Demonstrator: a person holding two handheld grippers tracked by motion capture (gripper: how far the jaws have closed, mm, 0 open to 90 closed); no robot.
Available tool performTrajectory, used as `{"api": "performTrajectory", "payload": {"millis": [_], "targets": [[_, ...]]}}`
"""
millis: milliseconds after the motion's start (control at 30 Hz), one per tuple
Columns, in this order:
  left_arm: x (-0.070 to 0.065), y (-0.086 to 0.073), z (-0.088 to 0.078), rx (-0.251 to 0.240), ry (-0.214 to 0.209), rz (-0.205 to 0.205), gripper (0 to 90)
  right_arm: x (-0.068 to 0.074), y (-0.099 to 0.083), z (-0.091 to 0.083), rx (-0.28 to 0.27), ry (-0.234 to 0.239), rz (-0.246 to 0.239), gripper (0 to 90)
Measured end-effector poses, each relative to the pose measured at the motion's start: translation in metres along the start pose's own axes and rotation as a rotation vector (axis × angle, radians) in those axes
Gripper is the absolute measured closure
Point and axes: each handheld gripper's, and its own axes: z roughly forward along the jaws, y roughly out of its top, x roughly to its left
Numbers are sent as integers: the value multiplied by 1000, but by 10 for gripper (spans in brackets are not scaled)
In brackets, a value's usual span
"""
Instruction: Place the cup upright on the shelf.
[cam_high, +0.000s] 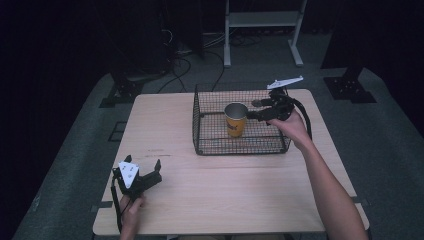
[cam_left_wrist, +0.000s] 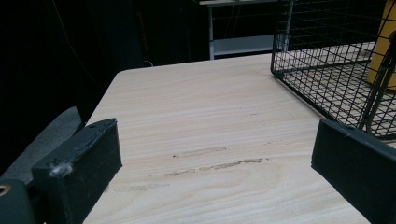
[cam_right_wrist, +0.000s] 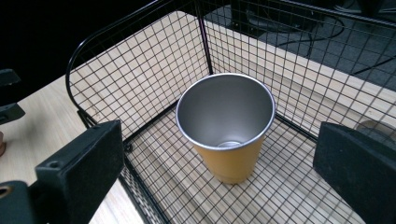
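Observation:
A yellow cup (cam_high: 236, 120) with a silver metal inside stands upright in a black wire basket (cam_high: 210, 145) at the back of the wooden table. In the right gripper view the cup (cam_right_wrist: 226, 140) stands empty between and beyond the wide-spread jaws. My right gripper (cam_high: 256, 110) hovers open over the basket's right side, just right of the cup and apart from it. My left gripper (cam_high: 145, 167) rests open near the table's front left corner, holding nothing. In the left gripper view the basket (cam_left_wrist: 299, 79) shows at the upper right.
The wooden table (cam_high: 200, 200) has bare room in front of and left of the basket. Faint scuff marks (cam_left_wrist: 210, 163) lie on the wood ahead of the left gripper. Cables and a white metal stand (cam_high: 262, 20) lie on the floor beyond the table.

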Motion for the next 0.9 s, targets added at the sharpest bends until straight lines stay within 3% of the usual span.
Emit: {"api": "performTrajectory", "payload": {"millis": [900], "targets": [[-1,0,0,3,-1,5,8,29,-42,-30,3,59,-66,14]]}}
